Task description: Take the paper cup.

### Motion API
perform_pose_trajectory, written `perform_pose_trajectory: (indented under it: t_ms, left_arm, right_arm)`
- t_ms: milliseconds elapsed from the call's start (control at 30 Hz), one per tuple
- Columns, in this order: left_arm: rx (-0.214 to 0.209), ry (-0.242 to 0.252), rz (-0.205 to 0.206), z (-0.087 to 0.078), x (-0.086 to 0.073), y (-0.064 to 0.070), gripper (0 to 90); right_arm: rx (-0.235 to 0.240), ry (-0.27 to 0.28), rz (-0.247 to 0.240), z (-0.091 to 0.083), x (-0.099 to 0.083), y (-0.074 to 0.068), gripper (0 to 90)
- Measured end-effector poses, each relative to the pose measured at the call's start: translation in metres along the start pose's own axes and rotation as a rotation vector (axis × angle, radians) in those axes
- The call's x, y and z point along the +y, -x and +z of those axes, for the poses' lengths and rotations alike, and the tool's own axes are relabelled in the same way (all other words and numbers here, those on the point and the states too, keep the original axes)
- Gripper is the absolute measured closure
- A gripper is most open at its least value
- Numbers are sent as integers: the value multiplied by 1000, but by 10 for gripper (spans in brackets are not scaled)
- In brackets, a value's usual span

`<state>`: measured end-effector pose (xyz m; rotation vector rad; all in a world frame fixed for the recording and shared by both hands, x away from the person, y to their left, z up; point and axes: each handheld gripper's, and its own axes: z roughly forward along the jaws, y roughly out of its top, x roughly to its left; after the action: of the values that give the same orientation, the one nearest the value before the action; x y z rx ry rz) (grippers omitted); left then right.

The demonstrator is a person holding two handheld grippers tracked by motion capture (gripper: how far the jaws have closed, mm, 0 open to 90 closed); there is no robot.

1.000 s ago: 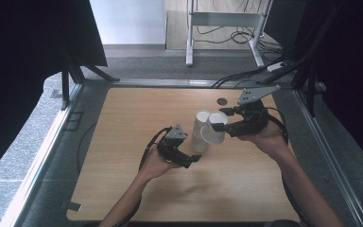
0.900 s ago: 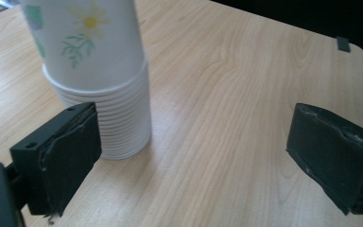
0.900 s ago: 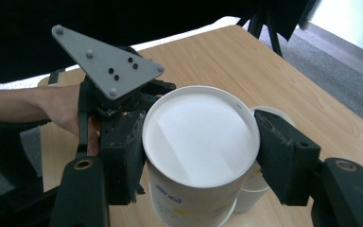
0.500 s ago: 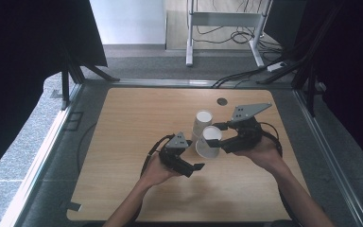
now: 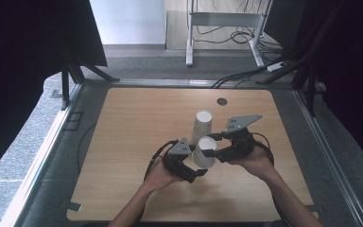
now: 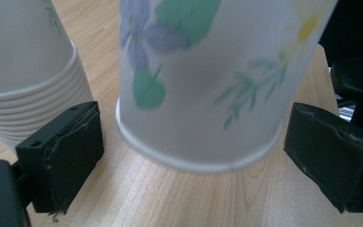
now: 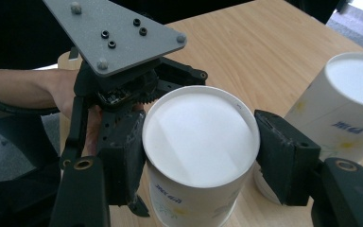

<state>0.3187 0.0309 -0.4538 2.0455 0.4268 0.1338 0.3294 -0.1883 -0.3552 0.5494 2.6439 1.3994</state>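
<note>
A single paper cup (image 5: 204, 152) with a flower print is upside down, its white base up. My right gripper (image 5: 213, 147) is shut on it near the base, a jaw pressed to each side (image 7: 201, 158). The cup's rim (image 6: 203, 158) hangs tilted just above the wood. My left gripper (image 5: 194, 171) is open, with its jaws on either side of the rim (image 6: 194, 142) and apart from it. Its grey plate (image 7: 116, 30) shows behind the cup in the right gripper view. A stack of upturned cups (image 5: 202, 124) stands just beyond the held cup.
The wooden table (image 5: 137, 123) has a small dark round hole (image 5: 222, 101) near its far edge. Cables (image 5: 152, 163) trail from both grippers over the near part. A metal frame borders the table, with carpet floor and a stand's legs beyond.
The right gripper has carried the single cup off the stack, towards the near side and down. The left gripper has shifted nearer, and its open jaws now flank the cup's rim.
</note>
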Motion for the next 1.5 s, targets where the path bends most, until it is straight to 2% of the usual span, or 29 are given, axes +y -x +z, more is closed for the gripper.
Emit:
perform_pose_trajectory:
  t_ms: [167, 433, 800, 1067, 1233, 1367, 1500]
  left_arm:
    - [19, -12, 12, 6, -4, 2, 74]
    - [12, 13, 8, 8, -10, 2, 145]
    - [10, 0, 14, 8, -14, 1, 330]
    - [13, -41, 17, 7, -13, 0, 389]
    - [18, -71, 21, 4, -12, -2, 394]
    - [21, -99, 24, 0, -11, -4, 396]
    - [20, -150, 54, -3, -9, -5, 397]
  right_arm:
    - [9, 0, 4, 7, -5, -1, 373]
    - [9, 0, 8, 11, -9, -2, 373]
    - [13, -10, 16, 14, -13, 1, 365]
    - [17, -25, 8, 17, -14, 2, 347]
    - [18, -31, 12, 17, -14, 3, 242]
    - [9, -40, -3, 13, -14, 3, 213]
    - [17, -73, -26, 10, -13, 3, 181]
